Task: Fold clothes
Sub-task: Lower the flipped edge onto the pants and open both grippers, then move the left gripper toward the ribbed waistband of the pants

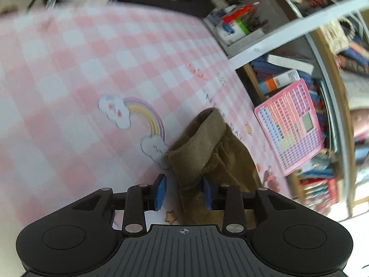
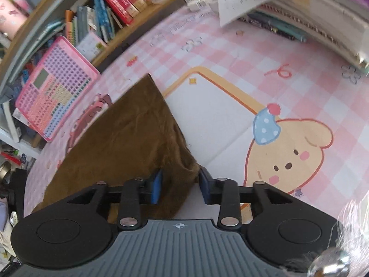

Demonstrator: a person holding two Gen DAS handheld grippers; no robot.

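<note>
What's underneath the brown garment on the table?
The brown garment lies on the pink checked mat, partly covering a reddish cartoon print. The rest of that print, and anything else beneath, is covered.

"DAY" on the pink checked mat (image 1: 69,69)

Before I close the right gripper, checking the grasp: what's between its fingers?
Right wrist view: a fold of the brown garment lies between the open right gripper fingers.
</note>
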